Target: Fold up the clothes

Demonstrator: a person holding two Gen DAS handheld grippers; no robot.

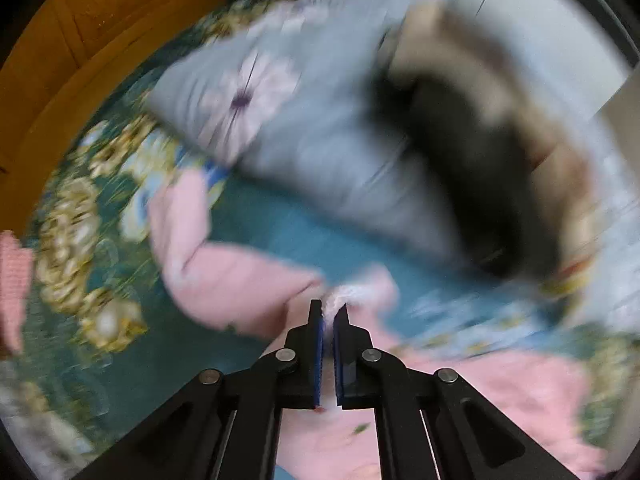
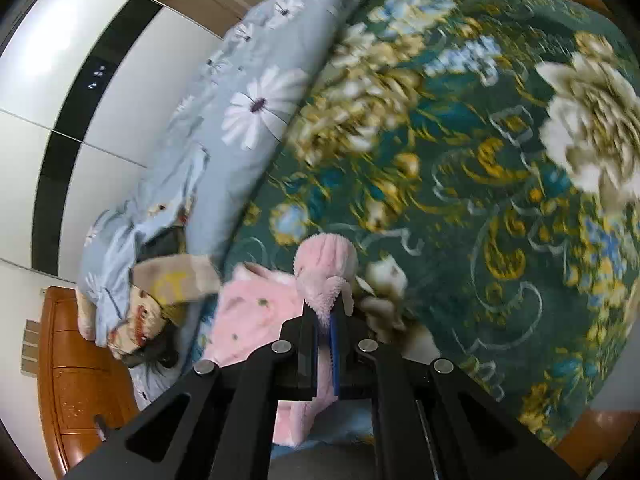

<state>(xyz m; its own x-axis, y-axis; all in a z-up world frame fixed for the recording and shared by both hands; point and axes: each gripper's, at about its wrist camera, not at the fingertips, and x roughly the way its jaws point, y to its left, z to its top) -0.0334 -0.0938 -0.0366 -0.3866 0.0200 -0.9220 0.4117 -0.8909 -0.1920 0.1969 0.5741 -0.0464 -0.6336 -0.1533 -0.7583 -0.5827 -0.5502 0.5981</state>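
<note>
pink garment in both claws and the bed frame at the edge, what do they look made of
Pink garment: looks like soft plush fleece, matte, with a fuzzy pile showing at the bunched part pinched in the right claw; the left claw grips a similar fuzzy edge. Bed frame: seems to be orange-brown wood with a glossy finish, though the picture is blurred.

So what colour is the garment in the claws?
Pink, fuzzy; clearest in the right wrist view.

A fleece garment (image 2: 260,304) lies on a flowered bedspread (image 2: 480,160), pinched between the jaws of both the left gripper (image 1: 329,314) and the right gripper (image 2: 324,316). A rolled duvet (image 2: 248,92) lies beyond, along the bedspread's edge, beside a wardrobe (image 2: 100,80).
</note>
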